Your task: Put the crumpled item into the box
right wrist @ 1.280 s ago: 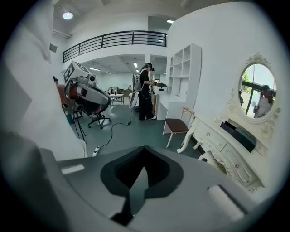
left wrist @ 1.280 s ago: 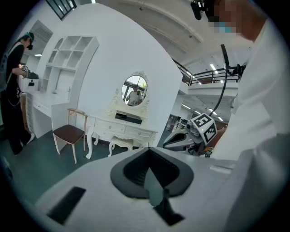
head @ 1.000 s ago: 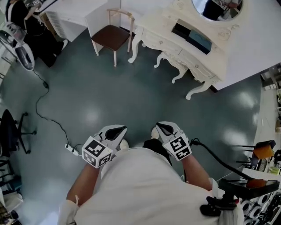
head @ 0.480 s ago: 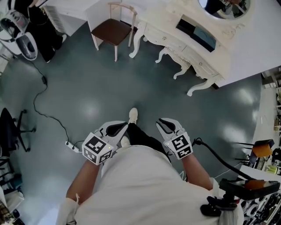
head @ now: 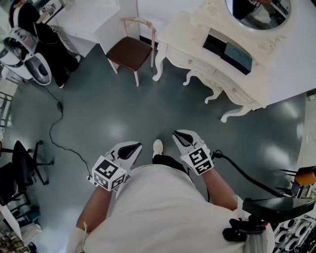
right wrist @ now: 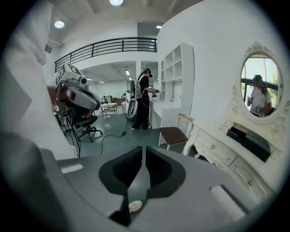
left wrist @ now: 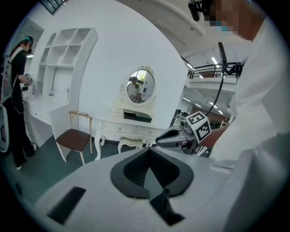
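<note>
I see no crumpled item in any view. A dark open box (head: pixel 228 48) with something teal in it sits on the white vanity table (head: pixel 197 57), also in the right gripper view (right wrist: pixel 248 141). My left gripper (head: pixel 134 146) is held in front of my body over the floor, its jaws shut with nothing in them (left wrist: pixel 147 151). My right gripper (head: pixel 177 134) hangs beside it, far from the vanity. Its jaws are opening, a narrow slit shows between them and nothing is in it (right wrist: pixel 145 149).
A wooden chair (head: pixel 132 53) with a brown seat stands left of the vanity, an oval mirror (head: pixel 257 12) above it. A black cable (head: pixel 58 133) runs over the grey floor. An office chair (head: pixel 22 165) is at the left. A person (head: pixel 47 42) stands by a desk at the back left.
I have walked forward: the vanity and chair have shifted down and right in the head view. My foot has stepped out between the grippers. Both grippers stay close to my body.
</note>
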The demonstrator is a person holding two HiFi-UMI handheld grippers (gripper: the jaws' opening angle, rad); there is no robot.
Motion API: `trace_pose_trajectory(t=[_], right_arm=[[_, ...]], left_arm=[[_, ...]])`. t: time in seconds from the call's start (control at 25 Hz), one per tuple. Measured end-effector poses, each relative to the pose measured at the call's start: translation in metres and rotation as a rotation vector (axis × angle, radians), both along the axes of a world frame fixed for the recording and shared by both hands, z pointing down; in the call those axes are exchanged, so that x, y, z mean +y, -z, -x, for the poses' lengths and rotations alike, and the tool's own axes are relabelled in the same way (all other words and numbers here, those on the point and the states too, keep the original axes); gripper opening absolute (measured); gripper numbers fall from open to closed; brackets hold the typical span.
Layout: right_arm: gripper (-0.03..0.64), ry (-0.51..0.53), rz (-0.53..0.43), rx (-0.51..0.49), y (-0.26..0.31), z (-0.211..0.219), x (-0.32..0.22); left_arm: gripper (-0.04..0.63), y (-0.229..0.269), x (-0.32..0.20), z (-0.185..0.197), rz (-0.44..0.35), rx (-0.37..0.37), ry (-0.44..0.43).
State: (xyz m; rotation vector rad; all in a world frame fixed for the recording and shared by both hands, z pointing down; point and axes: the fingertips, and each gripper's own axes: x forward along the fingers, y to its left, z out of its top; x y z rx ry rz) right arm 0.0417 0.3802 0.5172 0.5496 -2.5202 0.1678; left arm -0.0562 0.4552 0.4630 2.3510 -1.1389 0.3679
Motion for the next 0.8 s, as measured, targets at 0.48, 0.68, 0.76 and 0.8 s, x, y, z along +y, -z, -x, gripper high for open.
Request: trace_pose_trajectory(t=[0.48, 0.68, 0.76, 0.8], right_arm=[[0.028, -0.051, 0.0, 0.014, -0.011, -0.018, -0.13], [0.034, -0.11, 0.012, 0.022, -0.018, -0.015, -0.175], [0.035, -0.134, 0.006, 0.031, -0.018, -0.013, -0.196], [0.035, -0.148, 0.0, 0.037, -0.019, -0.011, -0.208]], left_arm=[[-0.002, 0.017, -0.151, -0.022, -0.033, 0.019, -0.073], [-0.002, 0.007, -0.199, -0.011, -0.012, 0.031, -0.115], [-0.002, 0.004, -0.224, -0.004, -0.015, 0.04, -0.136], [-0.002, 0.004, -0.239, -0.001, -0.023, 0.044, -0.15]])
